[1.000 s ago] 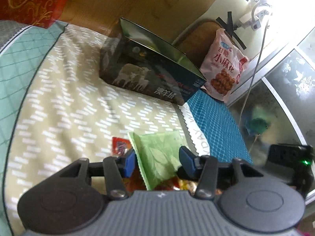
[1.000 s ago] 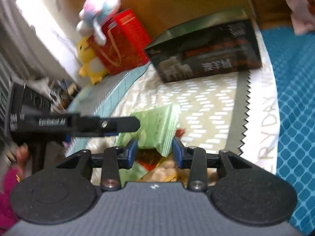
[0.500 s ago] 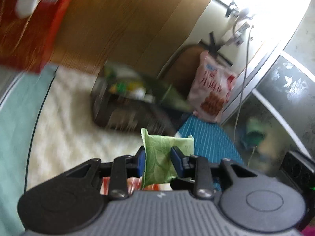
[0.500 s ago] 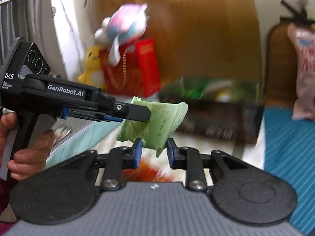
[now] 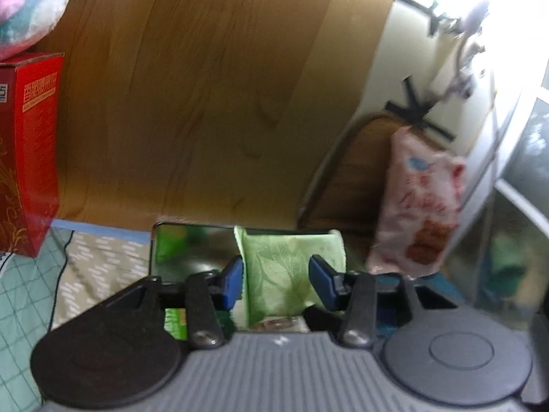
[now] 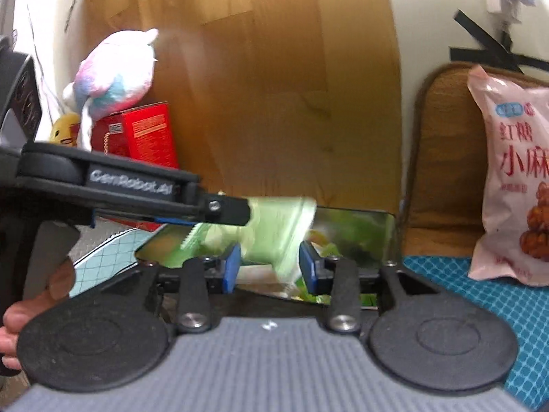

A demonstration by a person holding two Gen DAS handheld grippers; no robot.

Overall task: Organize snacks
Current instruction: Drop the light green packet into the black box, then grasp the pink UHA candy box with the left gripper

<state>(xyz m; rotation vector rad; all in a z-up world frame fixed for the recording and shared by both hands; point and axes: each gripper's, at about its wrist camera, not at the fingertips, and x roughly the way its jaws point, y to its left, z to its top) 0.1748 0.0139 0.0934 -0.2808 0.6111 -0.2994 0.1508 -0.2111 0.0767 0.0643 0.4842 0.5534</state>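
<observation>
Readable writing: "GenRobot.AI" in white on the black body of the left gripper, crossing the left middle of the right wrist view; large red Chinese characters, partly cut off by the frame's right edge, on the pink snack bag; gold characters, too blurred to read, on the red box at the left edge of the left wrist view.

Green leaf-print packet low in the centre of both views, just above the open dark box. Left jaws opening, blue pads apart with the packet between them, a sliver of gap at each side. Right gripper likewise opening around a blurred green packet, pads not clearly pressing it; whether both views show one packet cannot be told.

Box rim close under both grippers, wooden board right behind it. Plush toy atop the red box at left; blue mat free at lower right.
</observation>
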